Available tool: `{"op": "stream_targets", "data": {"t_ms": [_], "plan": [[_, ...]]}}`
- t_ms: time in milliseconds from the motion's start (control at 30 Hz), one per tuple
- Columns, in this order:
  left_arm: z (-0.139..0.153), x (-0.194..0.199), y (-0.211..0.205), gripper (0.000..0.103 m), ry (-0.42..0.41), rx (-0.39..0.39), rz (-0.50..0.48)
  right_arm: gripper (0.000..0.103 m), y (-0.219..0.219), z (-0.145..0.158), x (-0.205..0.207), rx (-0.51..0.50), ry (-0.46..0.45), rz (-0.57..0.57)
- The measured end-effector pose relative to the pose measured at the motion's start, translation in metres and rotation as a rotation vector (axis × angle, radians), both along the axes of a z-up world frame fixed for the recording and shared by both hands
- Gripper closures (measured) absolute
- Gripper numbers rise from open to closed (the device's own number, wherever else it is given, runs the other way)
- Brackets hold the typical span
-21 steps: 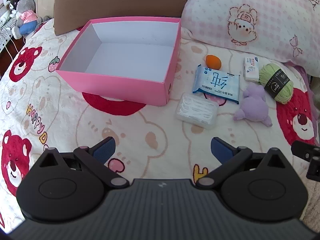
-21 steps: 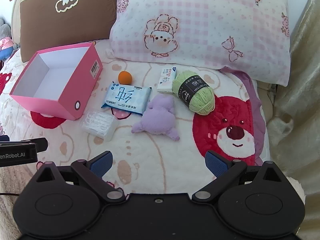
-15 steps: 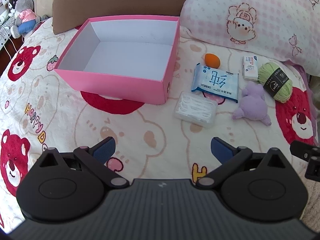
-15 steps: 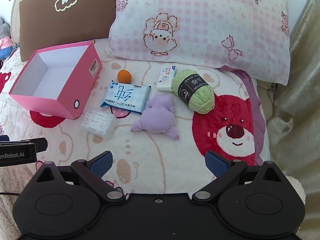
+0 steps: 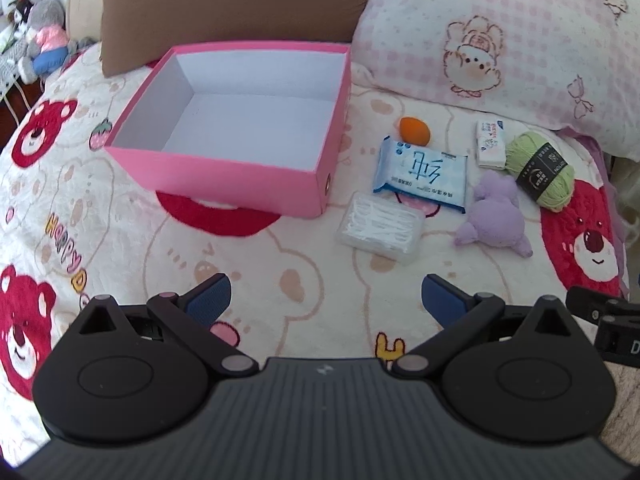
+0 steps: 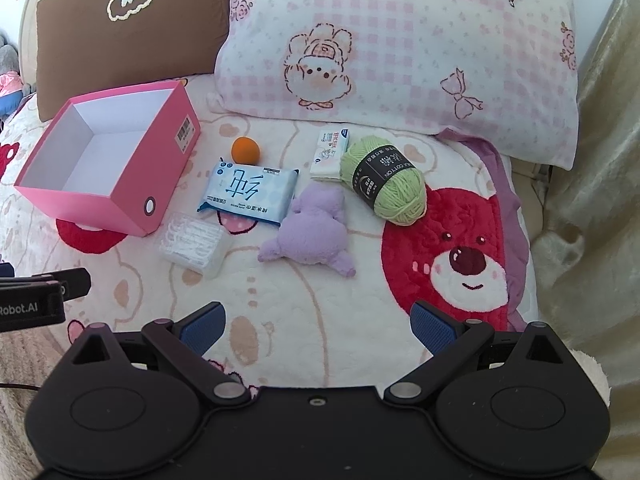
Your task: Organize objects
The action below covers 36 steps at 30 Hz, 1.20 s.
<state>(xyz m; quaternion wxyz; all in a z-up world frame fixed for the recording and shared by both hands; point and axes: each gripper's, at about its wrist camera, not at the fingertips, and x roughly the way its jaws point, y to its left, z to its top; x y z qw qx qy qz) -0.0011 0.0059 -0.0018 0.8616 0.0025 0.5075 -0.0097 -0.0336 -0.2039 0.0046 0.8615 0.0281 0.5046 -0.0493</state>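
An empty pink box (image 5: 224, 168) (image 6: 160, 168) with a white inside sits on a bear-print blanket. To its right lie a clear case of cotton swabs (image 5: 380, 232) (image 6: 194, 242), a blue wipes pack (image 5: 422, 174) (image 6: 248, 194), an orange sponge (image 5: 415, 130) (image 6: 245, 150), a small white tissue pack (image 5: 490, 144) (image 6: 330, 152), green yarn (image 5: 540, 170) (image 6: 384, 180) and a purple plush (image 5: 496, 216) (image 6: 314, 230). My left gripper (image 5: 324, 298) hovers open in front of the box and case. My right gripper (image 6: 318, 326) is open in front of the plush. Neither holds anything.
A brown cushion (image 5: 232, 8) stands behind the box and a pink checked pillow (image 6: 400, 48) behind the small items. Stuffed toys (image 5: 40, 40) sit at the far left edge. A beige cover (image 6: 592, 200) borders the right side.
Both views have drifted slightly, with the objects sliding a little down and left in the frames. Nothing on the blanket moved, and both grippers stayed open.
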Motion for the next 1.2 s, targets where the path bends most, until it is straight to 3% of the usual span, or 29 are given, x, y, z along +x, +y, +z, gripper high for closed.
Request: {"op": "stream_targets", "data": {"t_ms": [167,900,1200], "plan": [[0.003,-0.004,0.003,0.000,0.003,-0.036,0.001,0.003,-0.001,-0.001,-0.001,-0.001,0.001,0.000],[0.012,-0.012,-0.002,0.000,-0.023,0.007,-0.006,0.003,-0.002,-0.007,-0.006,0.000,0.010,0.007],[0.010,-0.012,-0.001,0.000,-0.029,-0.012,0.005,0.003,-0.002,-0.005,-0.008,-0.002,0.006,0.009]]}}
